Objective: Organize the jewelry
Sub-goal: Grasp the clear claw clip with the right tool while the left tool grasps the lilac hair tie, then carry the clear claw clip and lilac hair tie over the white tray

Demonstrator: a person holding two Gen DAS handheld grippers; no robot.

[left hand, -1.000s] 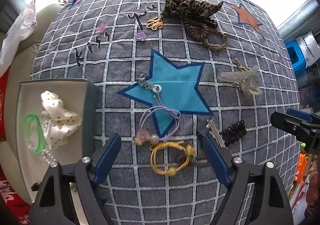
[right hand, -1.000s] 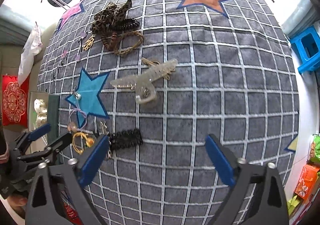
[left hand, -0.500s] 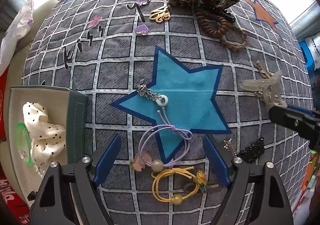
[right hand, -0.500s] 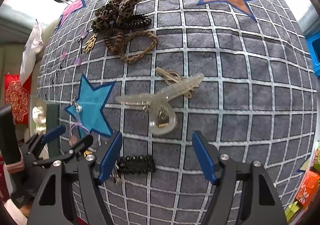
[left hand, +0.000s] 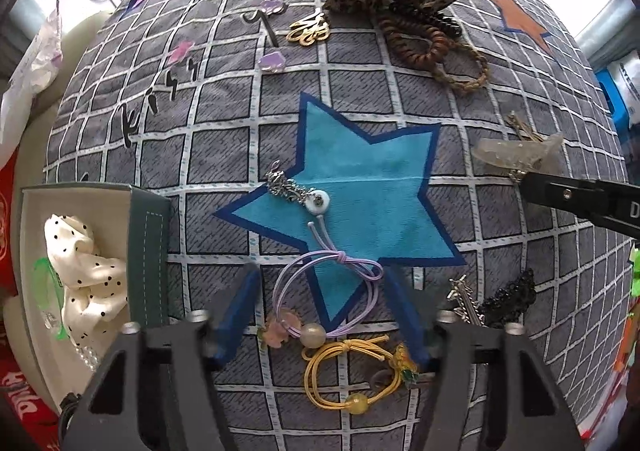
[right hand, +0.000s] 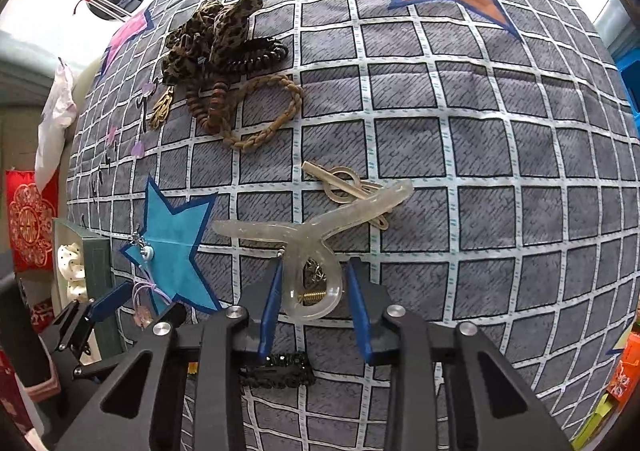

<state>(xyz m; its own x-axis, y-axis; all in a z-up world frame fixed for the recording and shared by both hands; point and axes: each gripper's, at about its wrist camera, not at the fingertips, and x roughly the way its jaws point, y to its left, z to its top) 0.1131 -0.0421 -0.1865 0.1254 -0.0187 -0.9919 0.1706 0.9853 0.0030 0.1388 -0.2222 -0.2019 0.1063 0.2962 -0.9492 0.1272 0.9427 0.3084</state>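
Observation:
My left gripper (left hand: 320,291) is open, its blue fingers on either side of a purple hair tie (left hand: 328,293) with beads on the blue star patch (left hand: 360,191). A yellow hair tie (left hand: 344,375) lies just below it. My right gripper (right hand: 314,291) is open around the loop end of a clear hair claw (right hand: 312,239), apart from it on both sides. The claw also shows in the left wrist view (left hand: 516,155). An open box (left hand: 80,235) at the left holds a white dotted scrunchie (left hand: 84,271) and a green band.
A leopard scrunchie (right hand: 212,31), brown coil ties (right hand: 212,103) and a braided tie (right hand: 272,111) lie at the far side. A black clip (right hand: 280,369), a silver charm (left hand: 288,187), gold clip (left hand: 308,31) and bobby pins (right hand: 344,183) lie on the checked cloth.
Both grippers have moved forward and narrowed. The left now straddles the purple hair tie; the right now straddles the clear claw's loop end.

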